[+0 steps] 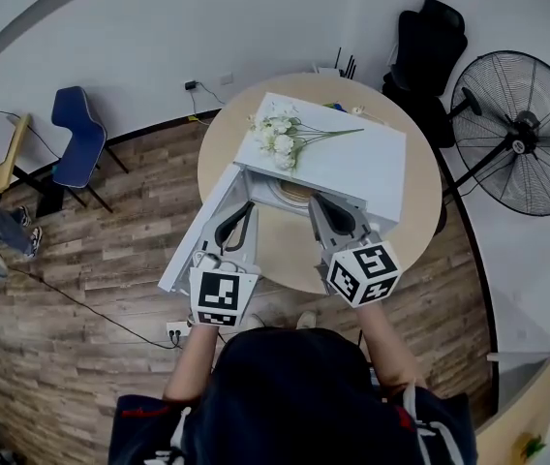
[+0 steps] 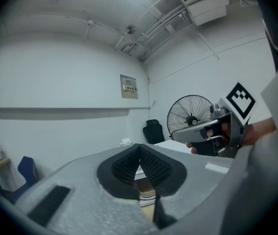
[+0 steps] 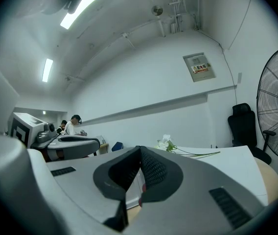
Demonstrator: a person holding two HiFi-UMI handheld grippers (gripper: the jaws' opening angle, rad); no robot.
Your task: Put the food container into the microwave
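The white microwave (image 1: 352, 158) stands on a round table with its door (image 1: 198, 235) swung open to the left. Inside its cavity lies a round tan food container (image 1: 292, 192), partly hidden by the top panel. In the left gripper view a sliver of the container (image 2: 146, 191) shows below the pads. My left gripper (image 1: 239, 223) and right gripper (image 1: 328, 211) hover side by side just in front of the opening. Both are shut, pads meeting at the tips, with nothing held (image 2: 139, 148) (image 3: 140, 151).
White flowers (image 1: 285, 134) lie on top of the microwave. The table's rim (image 1: 420, 221) curves to the right. A standing fan (image 1: 522, 134) and a black chair (image 1: 430, 42) are at right, a blue chair (image 1: 76, 129) at left. People (image 3: 73, 124) sit far off.
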